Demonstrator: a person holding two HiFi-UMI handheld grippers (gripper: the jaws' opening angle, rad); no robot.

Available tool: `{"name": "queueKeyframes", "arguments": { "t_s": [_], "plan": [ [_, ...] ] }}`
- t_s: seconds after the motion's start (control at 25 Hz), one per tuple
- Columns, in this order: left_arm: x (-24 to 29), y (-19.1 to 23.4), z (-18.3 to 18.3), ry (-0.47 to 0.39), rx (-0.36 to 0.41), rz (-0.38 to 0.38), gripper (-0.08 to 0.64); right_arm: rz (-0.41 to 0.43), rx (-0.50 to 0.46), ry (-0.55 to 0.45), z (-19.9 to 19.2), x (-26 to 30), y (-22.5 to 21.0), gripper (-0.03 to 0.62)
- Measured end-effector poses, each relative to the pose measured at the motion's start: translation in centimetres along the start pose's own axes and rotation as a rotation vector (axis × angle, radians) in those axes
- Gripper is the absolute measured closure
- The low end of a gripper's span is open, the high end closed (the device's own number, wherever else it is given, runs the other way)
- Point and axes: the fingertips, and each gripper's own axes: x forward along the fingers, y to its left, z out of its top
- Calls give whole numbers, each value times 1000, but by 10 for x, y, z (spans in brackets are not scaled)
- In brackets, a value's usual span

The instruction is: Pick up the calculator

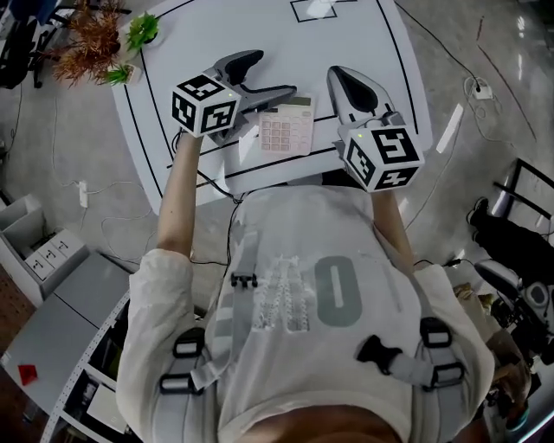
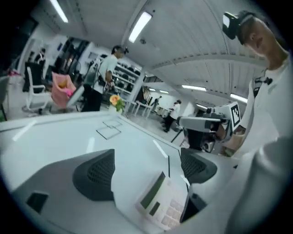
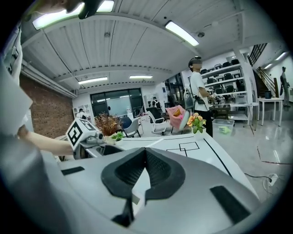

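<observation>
A white calculator (image 1: 288, 126) with pale pink keys lies flat near the front edge of the white table (image 1: 355, 35). My left gripper (image 1: 273, 74) reaches in from the left and is open wide, its lower jaw over the calculator's left edge. In the left gripper view the calculator (image 2: 161, 201) lies low between the spread pads (image 2: 98, 173), nearer the right one, and I cannot tell whether either pad touches it. My right gripper (image 1: 349, 85) hovers just right of the calculator, shut on nothing. Its own view shows the pads (image 3: 158, 170) closed together.
Black lines and a small square outline (image 1: 316, 9) are marked on the table. Dried and green plants (image 1: 104, 43) stand at the table's far left corner, and a flower pot (image 3: 197, 121) stands at its far edge. A person (image 3: 198, 93) stands beyond the table. Cables lie on the floor.
</observation>
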Motion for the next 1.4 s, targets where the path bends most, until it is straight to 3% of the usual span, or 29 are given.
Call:
{"name": "queueKeyframes", "arguments": {
  "t_s": [0.08, 0.24, 0.64, 0.88, 1.04, 1.24, 1.4],
  "plan": [
    [9, -2, -27, 125, -23, -85, 114, -7, 11, 22, -8, -1, 0, 586],
    [21, -8, -62, 348, 4, -186, 115, -19, 32, 42, -17, -4, -2, 586],
    [27, -24, -103, 630, -25, -322, 187, -29, 64, 68, -31, -5, -10, 586],
    [29, -23, -110, 675, 10, -314, 240, -25, 75, 79, -35, -5, -12, 586],
    [32, -12, -109, 676, 9, -271, 316, -18, 78, 86, -37, -1, -11, 586],
    [33, -8, -110, 677, -99, -273, 347, 4, 121, 79, -39, 2, -9, 586],
    [31, -22, -118, 661, -218, -397, 433, -1, 108, 86, -43, 3, -9, 586]
  ]
}}
